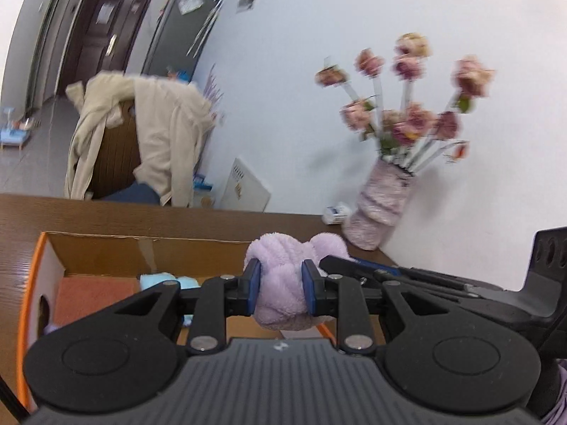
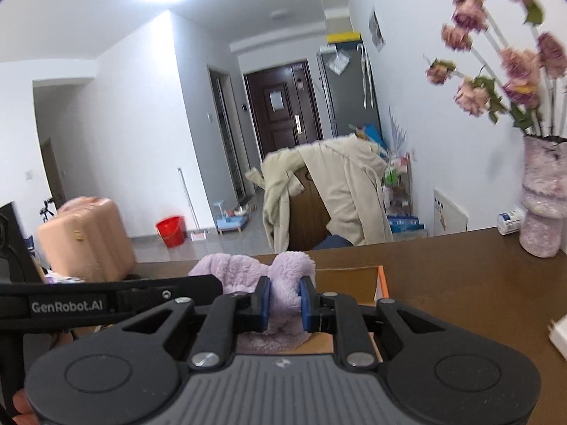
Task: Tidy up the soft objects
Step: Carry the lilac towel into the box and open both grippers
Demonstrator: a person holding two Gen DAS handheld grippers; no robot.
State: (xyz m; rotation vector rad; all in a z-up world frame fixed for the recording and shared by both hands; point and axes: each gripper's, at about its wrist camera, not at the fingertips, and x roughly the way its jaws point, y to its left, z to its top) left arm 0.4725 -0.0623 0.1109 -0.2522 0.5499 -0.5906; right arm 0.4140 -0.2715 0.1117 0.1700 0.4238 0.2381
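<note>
Both claws are clamped on the same lilac fleece cloth, held up above a brown wooden table. From the left wrist camera, the left gripper (image 1: 280,285) has its blue pads (image 1: 253,285) squeezed against a bunched fold of the lilac fleece cloth (image 1: 283,297), which bulges above and below the jaws. To its right in that view, the black arms of the right gripper (image 1: 358,265) reach in and meet the same cloth.

From the right wrist camera, the right gripper (image 2: 285,304) pinches a narrower fold of the cloth (image 2: 287,279), its jaws nearly together. The left gripper's black body crosses the left side of that picture.

Only the left wrist view looks into the open cardboard box (image 1: 106,248) with orange edges, standing on the table (image 1: 106,212) just below the cloth. Inside lie a terracotta-coloured cloth (image 1: 92,294) and a pale blue soft item (image 1: 166,281), partly hidden behind the gripper. The right wrist view shows just one orange corner of the box (image 2: 382,279).

Only the right wrist view shows the wider room: a pink suitcase (image 2: 88,241), a red bucket (image 2: 172,230) and a dark door (image 2: 280,106).

Both views show a fuzzy pink vase (image 1: 379,205) of blurred pink flowers (image 1: 407,106) on the table by the white wall, and a beige coat (image 1: 159,134) draped over a chair beyond.
</note>
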